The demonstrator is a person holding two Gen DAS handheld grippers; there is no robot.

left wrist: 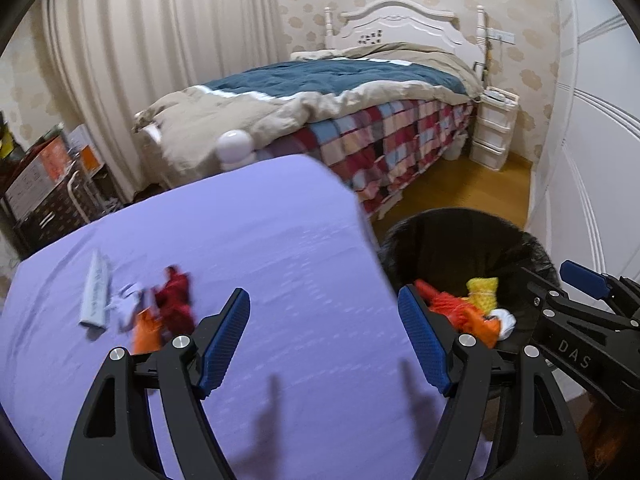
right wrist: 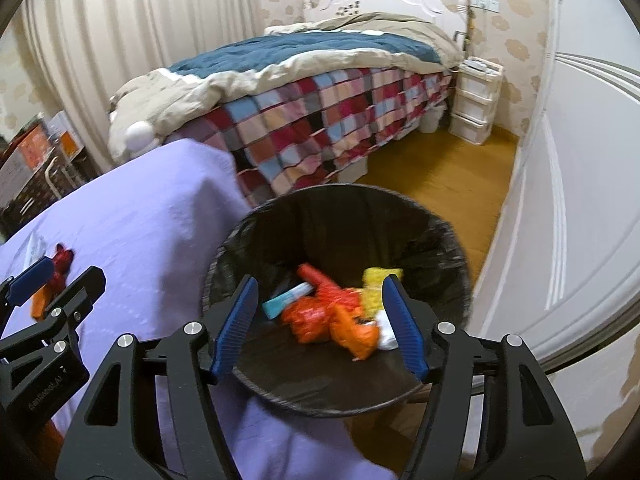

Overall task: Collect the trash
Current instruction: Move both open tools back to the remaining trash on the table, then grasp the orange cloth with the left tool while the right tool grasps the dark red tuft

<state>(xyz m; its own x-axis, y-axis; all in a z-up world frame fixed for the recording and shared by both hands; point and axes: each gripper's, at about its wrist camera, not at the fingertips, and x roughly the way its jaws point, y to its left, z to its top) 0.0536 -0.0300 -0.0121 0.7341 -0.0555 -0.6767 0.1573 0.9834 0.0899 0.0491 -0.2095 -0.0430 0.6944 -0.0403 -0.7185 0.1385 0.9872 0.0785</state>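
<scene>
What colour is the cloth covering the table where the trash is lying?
Lilac purple, plain. The cloth shows best in the left wrist view.

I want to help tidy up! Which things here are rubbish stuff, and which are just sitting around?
Part of the job:
- black bin
- wrappers inside it
- red scrap, orange scrap, white paper bits and pale strip on the purple cloth

Just sitting around:
- bed
- white drawers
- curtain
</scene>
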